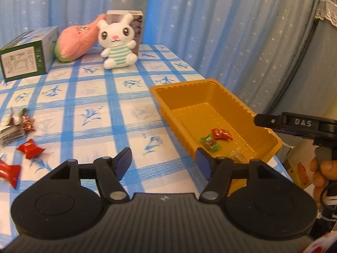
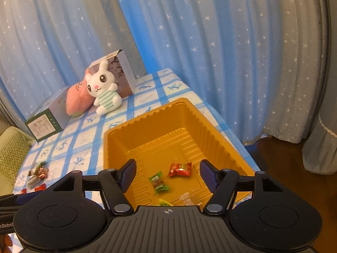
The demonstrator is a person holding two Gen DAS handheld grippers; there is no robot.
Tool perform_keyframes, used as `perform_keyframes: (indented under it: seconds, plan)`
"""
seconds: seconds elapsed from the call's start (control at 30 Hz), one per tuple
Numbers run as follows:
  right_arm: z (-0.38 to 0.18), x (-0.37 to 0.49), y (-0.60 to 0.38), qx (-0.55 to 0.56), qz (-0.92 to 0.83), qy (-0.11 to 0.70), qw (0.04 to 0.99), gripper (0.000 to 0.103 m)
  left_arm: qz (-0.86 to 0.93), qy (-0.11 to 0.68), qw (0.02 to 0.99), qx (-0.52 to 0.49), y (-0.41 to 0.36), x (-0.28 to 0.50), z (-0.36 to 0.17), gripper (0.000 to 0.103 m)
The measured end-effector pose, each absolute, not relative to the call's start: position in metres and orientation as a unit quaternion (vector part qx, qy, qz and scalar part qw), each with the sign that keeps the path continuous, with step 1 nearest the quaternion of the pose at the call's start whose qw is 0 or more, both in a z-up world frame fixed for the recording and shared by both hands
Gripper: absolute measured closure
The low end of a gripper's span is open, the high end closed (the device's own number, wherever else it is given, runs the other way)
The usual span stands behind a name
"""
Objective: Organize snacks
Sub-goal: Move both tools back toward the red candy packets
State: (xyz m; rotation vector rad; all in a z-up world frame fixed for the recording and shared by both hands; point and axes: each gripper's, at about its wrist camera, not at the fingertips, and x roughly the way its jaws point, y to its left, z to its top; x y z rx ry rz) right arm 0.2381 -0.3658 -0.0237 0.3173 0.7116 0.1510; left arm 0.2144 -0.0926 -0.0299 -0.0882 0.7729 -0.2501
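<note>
Snacks sit split: a red candy [image 2: 179, 169] and green candy [image 2: 158, 183] lie in the gold tray [image 2: 147, 130] just beyond the right gripper [image 2: 167, 174]'s spread, empty fingers, apparently dropped there, while the left gripper [image 1: 163, 165], spread and empty, faces loose candies [image 1: 29, 148] left of its fingers.

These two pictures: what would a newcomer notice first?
The orange tray at the table's right edge, with a red candy and a green candy inside. Behind it, a white rabbit plush sits against a box. More sweets lie loose at left.
</note>
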Motion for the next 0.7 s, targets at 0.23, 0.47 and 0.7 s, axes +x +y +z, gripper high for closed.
perform_keyframes:
  seconds: [0.23,0.47,0.7]
  plan:
    - [-0.004,0.219,-0.342,0.150,0.097,0.337,0.924,0.036,-0.100,0.361,0.926,-0.045,-0.066,0.189,-0.017,0.036]
    - [0.004,0.202,-0.292,0.135,0.150,0.336,0.920,0.036,-0.063,0.353,0.932,-0.046,-0.031,0.159,-0.010,0.035]
    - [-0.004,0.194,-0.241,0.113,0.193,0.348,0.910,0.036,-0.020,0.353,0.934,-0.052,0.014,0.137,-0.011,0.035]
